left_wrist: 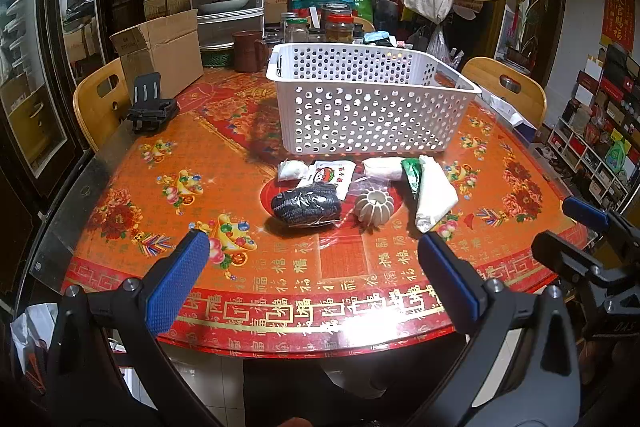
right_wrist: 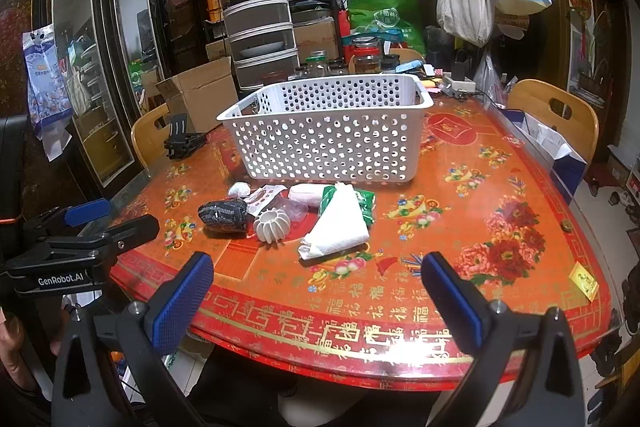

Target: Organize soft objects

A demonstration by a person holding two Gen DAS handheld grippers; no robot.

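Note:
A white perforated basket (left_wrist: 372,99) (right_wrist: 332,135) stands on the red patterned table (left_wrist: 180,155) (right_wrist: 480,187). In front of it lie soft items: a dark bundle in clear wrap (left_wrist: 306,205) (right_wrist: 224,213), a ribbed white ball (left_wrist: 374,209) (right_wrist: 272,225), a folded white cloth (left_wrist: 432,193) (right_wrist: 340,223) over a green packet (left_wrist: 412,173) (right_wrist: 366,201), a white roll (left_wrist: 382,167) (right_wrist: 306,193), a small white pouch (left_wrist: 292,171) (right_wrist: 239,189) and a printed sachet (left_wrist: 332,175) (right_wrist: 262,199). My left gripper (left_wrist: 314,259) and right gripper (right_wrist: 318,285) are open and empty at the near table edge.
A black phone stand (left_wrist: 150,109) (right_wrist: 182,139) sits at the left edge by a cardboard box (left_wrist: 160,47) (right_wrist: 200,91). Jars (left_wrist: 338,23) and a brown mug (left_wrist: 248,51) crowd the far side. Wooden chairs (left_wrist: 100,99) (right_wrist: 556,115) flank the table.

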